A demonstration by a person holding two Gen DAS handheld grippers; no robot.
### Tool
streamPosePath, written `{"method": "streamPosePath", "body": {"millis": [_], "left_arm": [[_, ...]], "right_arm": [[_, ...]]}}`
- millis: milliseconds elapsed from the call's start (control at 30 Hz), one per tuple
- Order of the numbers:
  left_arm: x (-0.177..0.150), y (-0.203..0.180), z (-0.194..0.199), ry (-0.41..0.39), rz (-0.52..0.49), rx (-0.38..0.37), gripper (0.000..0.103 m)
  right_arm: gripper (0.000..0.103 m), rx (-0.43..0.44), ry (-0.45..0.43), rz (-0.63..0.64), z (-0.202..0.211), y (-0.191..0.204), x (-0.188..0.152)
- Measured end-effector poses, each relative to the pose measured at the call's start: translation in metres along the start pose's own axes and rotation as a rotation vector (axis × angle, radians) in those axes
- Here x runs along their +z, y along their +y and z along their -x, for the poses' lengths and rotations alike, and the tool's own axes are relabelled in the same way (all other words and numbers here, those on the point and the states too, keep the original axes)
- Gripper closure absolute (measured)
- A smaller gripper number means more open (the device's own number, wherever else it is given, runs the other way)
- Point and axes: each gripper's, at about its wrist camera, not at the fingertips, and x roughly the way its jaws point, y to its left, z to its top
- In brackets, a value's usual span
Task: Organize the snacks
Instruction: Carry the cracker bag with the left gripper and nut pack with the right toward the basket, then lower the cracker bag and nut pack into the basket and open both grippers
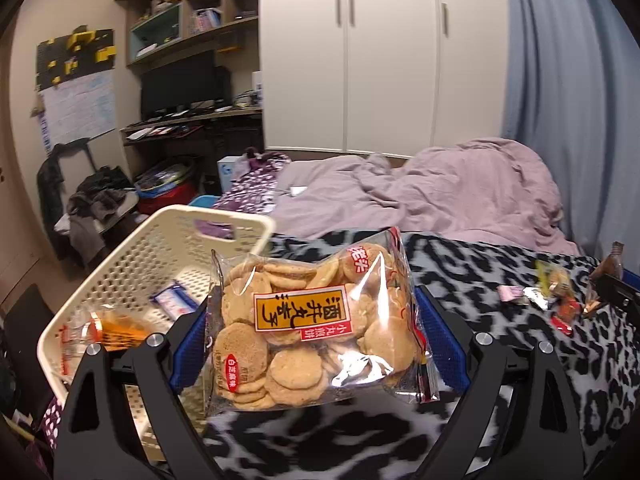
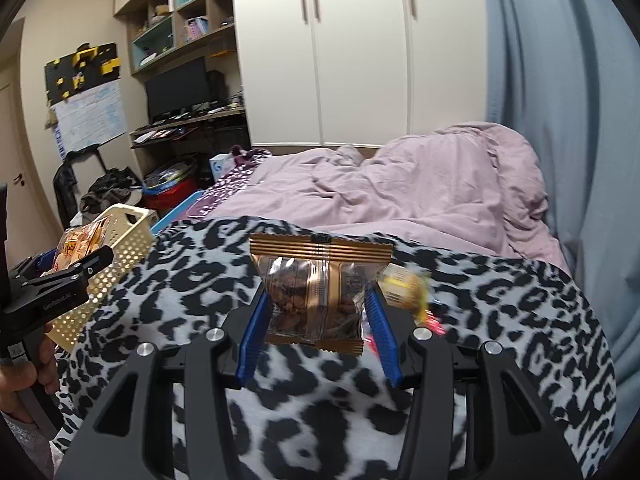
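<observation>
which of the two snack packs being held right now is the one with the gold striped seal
The small nut packet in the right gripper: gold ribbed seals top and bottom. The left gripper holds a clear bag of round crackers instead.

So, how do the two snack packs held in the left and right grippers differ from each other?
The cracker bag in the left gripper is clear, wide, and full of round flat crackers, with an orange label. The nut packet in the right gripper is narrower, with gold-brown crimped ends and a small clear window. The cracker bag hangs beside the cream basket; the nut packet hangs above the leopard blanket. Both are sealed and pinched between blue pads.
</observation>
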Motion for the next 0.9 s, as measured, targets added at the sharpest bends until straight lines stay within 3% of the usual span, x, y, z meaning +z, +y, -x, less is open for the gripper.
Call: {"method": "streamPosePath", "body": {"millis": [467, 733, 800, 900], "left_arm": [[-0.010, 0.089, 0.000, -0.007, 0.098, 0.165, 0.010], [-0.014, 0.128, -0.008, 0.008, 0.169, 0.210, 0.009], [-0.014, 0.134, -0.014, 0.020, 0.183, 0.215, 0.002], [-0.016, 0.146, -0.019, 0.041, 0.212, 0.228, 0.002]], "right_arm": [[0.055, 0.109, 0.012, 0.080, -0.023, 0.069, 0.015], [0.055, 0.157, 0.021, 0.117, -0.033, 0.102, 0.021], [0.055, 0.169, 0.022, 0.128, -0.036, 0.112, 0.022], [0.055, 0.186, 0.024, 0.140, -0.040, 0.126, 0.024]]}}
